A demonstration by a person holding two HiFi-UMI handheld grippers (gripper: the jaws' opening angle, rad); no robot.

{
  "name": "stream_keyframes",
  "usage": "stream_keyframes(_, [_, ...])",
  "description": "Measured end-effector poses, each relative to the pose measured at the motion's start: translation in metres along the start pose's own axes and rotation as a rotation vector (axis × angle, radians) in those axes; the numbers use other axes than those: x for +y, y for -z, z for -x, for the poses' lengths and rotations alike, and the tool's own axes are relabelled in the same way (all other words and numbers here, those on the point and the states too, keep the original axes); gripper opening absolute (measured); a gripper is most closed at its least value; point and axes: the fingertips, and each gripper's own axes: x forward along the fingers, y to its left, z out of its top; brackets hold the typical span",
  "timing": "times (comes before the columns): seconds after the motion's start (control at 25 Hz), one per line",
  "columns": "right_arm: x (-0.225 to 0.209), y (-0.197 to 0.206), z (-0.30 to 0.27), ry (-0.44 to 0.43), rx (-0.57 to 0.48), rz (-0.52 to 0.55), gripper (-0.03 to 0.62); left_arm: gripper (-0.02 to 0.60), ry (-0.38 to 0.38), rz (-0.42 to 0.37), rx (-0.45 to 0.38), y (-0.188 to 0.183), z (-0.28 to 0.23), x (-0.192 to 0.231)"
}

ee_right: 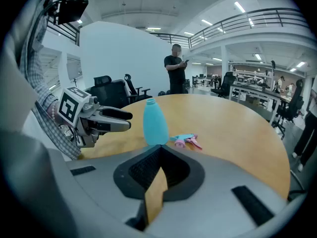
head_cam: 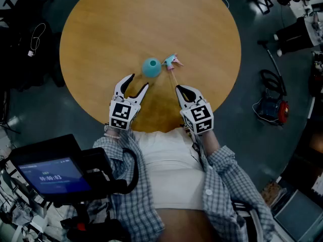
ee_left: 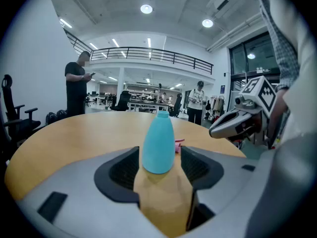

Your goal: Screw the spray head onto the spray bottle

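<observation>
Head view: spray head lies beside the upright spray bottle; left claw apart, right claw together, empty; grasping both seems next.

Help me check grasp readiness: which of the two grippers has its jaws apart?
The left gripper: its jaws stand apart, facing the blue bottle without touching it. The right gripper is shut.
</observation>
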Motion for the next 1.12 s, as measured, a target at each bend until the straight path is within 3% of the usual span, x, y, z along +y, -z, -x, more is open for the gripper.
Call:
stream_keyframes(0.2, [0.006, 0.004, 0.005, -0.002, 0.010, -0.014, -0.006, 0.380, 0.005, -0.053, 0.039, 0.001, -0.010, -0.003])
stream_keyframes(0.52, [0.015, 0.013, 0.009, -0.002, 0.029, -0.032, -0.006, 0.437, 0.068, -0.083, 0.071, 0.004, -0.024, -0.020])
stream_keyframes(0.76, [0.019, 0.018, 0.012, -0.011, 0.047, -0.037, -0.008, 0.437, 0.074, -0.057, 0.058, -0.003, -0.029, -0.024])
stream_keyframes(1.12, [0.005, 0.012, 0.010, -0.014, 0.056, 0.022, -0.006, 0.383, 0.113, -0.129, 0.086, 0.004, -0.032, -0.032])
